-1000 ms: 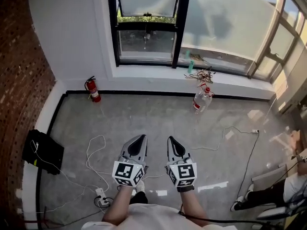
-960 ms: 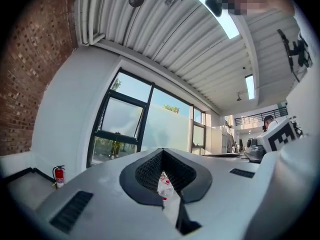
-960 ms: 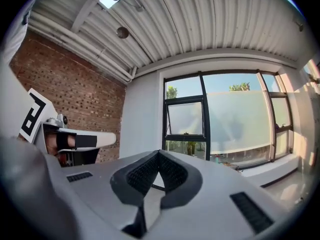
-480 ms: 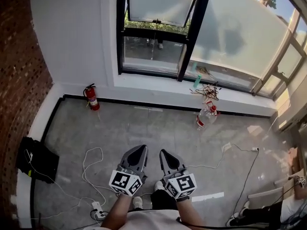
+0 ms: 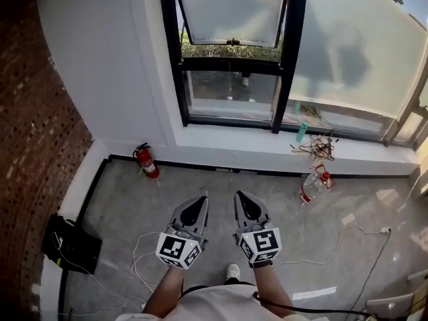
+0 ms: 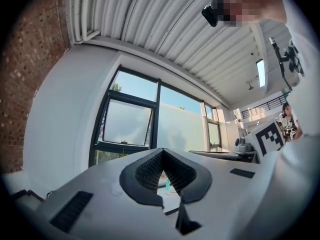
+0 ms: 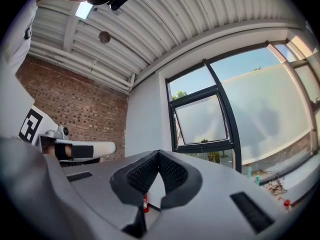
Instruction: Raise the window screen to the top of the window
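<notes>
Both tools are grey plastic wedges with black ribbed pads. The left hand-held gripper is clenched on nothing, and the right hand-held gripper is clenched and empty too. They are side by side, not touching, above the grey concrete floor.

The window is at 12 o'clock, well apart from them. It has a black metal frame and a frosted top pane tilted open. Its lower opening looks greyish, like fine mesh. This may be the screen, low in the window, but I cannot tell for sure.

A red extinguisher stands at 10 o'clock by the white wall. A clear plastic bottle is tilted at 2 o'clock below the sill, which carries dry twigs. A black bag lies at 8 o'clock beside the brick wall.
</notes>
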Demonstrator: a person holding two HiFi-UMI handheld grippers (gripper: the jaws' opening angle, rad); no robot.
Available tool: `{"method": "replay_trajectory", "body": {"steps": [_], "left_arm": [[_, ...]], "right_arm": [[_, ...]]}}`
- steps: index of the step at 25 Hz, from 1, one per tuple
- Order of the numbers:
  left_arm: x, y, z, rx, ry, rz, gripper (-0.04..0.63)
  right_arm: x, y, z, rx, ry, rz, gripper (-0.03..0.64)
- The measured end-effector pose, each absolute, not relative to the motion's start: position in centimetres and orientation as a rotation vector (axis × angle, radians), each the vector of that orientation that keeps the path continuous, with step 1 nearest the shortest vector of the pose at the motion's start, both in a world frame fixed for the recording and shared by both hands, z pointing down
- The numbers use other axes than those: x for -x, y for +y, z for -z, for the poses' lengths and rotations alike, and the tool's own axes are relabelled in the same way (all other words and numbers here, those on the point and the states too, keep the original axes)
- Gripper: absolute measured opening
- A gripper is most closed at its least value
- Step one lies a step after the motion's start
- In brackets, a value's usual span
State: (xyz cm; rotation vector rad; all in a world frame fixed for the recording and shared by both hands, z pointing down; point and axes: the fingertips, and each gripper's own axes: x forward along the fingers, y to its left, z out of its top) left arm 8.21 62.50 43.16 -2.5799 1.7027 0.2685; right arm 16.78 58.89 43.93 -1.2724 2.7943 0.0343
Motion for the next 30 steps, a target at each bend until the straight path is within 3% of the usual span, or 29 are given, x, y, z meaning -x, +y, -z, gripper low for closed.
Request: {"method": "replay_trajectory", "body": {"steps": [7, 21, 30], "left_arm": [[-7.9, 53.3, -46.1, 2.595, 1.863, -0.271, 0.0], [6.8, 23.3, -48.1, 2.612, 1.877, -0.358, 0.0], [9.3, 6.3, -48.3, 2.781, 1.717, -0.319, 0.0]], "right_arm": [[-20.0, 46.1, -48.6, 1.373, 2.812, 0.17, 0.002], [-5.3, 19.0, -51.8, 1.41, 2.994, 0.024, 0.002], [0.0, 4.9, -52.9, 1.499, 3.0, 0.076, 0.002]]}}
